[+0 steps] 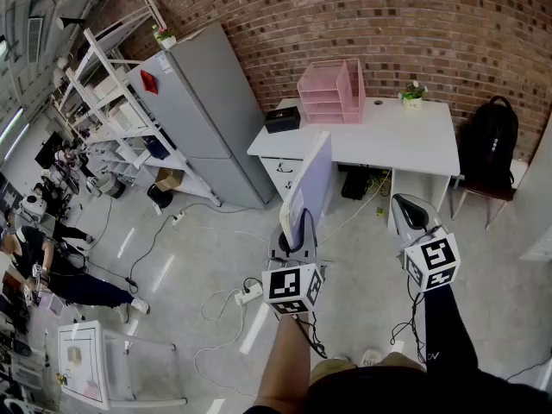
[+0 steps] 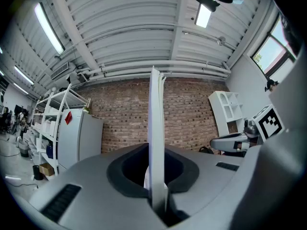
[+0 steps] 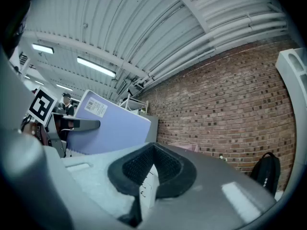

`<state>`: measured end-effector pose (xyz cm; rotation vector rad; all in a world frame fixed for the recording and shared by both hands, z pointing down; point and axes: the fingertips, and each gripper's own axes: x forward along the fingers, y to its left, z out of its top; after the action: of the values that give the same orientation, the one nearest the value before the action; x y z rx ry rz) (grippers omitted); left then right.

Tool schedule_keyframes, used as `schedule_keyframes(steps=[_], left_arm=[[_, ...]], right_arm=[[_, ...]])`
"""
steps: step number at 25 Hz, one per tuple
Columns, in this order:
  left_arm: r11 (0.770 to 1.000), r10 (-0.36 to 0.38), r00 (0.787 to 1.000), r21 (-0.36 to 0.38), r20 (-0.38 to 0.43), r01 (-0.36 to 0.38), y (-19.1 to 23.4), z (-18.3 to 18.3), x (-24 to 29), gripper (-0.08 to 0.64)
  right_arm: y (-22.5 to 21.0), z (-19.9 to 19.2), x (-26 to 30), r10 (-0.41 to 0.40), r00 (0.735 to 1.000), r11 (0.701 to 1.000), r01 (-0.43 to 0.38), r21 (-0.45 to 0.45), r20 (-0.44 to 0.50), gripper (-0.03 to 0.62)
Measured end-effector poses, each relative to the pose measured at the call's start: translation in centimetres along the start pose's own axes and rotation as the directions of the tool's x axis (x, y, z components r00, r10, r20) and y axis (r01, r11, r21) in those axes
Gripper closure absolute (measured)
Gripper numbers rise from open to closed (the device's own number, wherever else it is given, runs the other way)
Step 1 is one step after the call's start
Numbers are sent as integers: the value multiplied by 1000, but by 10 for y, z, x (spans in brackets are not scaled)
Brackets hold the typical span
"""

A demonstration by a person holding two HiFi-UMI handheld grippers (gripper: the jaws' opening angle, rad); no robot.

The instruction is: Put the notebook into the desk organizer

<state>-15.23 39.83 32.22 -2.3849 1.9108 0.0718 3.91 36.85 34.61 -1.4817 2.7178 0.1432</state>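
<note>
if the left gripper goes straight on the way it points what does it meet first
Probably the white desk, notebook edge first; the way up to it looks free. Its height against the left gripper is unclear.

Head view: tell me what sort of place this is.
Probably an industrial-style lab or workshop office: bare brick wall, open metal shelving racks, and a white desk carrying a pink desk organizer.

- A pink plastic desk organizer (image 1: 332,91) stands on the white rectangular desk (image 1: 405,141), back left.
- A small black box (image 1: 282,119) lies on the desk's left end.
- A tall grey refrigerator (image 1: 203,119) stands left of the desk, and a black fabric backpack (image 1: 492,141) right of it.
- A flat lilac notebook (image 1: 308,188) stands upright before the desk, in the left gripper (image 1: 296,234).
</note>
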Motion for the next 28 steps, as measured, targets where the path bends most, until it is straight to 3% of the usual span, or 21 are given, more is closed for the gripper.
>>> schedule_keyframes(steps=[4, 9, 21, 28], left_arm=[[1000, 21, 1000, 13, 5, -21, -3, -1, -2, 525], [995, 46, 999, 84, -7, -45, -12, -4, -2, 525], [995, 24, 1000, 102, -11, -22, -14, -3, 9, 525], [998, -1, 1000, 70, -26, 3, -1, -17, 36, 525]], right_arm=[[-3, -2, -6, 6, 1000, 1000, -6, -7, -1, 592], [-5, -5, -12, 22, 1000, 999, -22, -24, -11, 592], [-15, -10, -8, 2, 1000, 1000, -2, 10, 4, 592], [-20, -15, 21, 21, 1000, 1000, -21, -10, 0, 592]])
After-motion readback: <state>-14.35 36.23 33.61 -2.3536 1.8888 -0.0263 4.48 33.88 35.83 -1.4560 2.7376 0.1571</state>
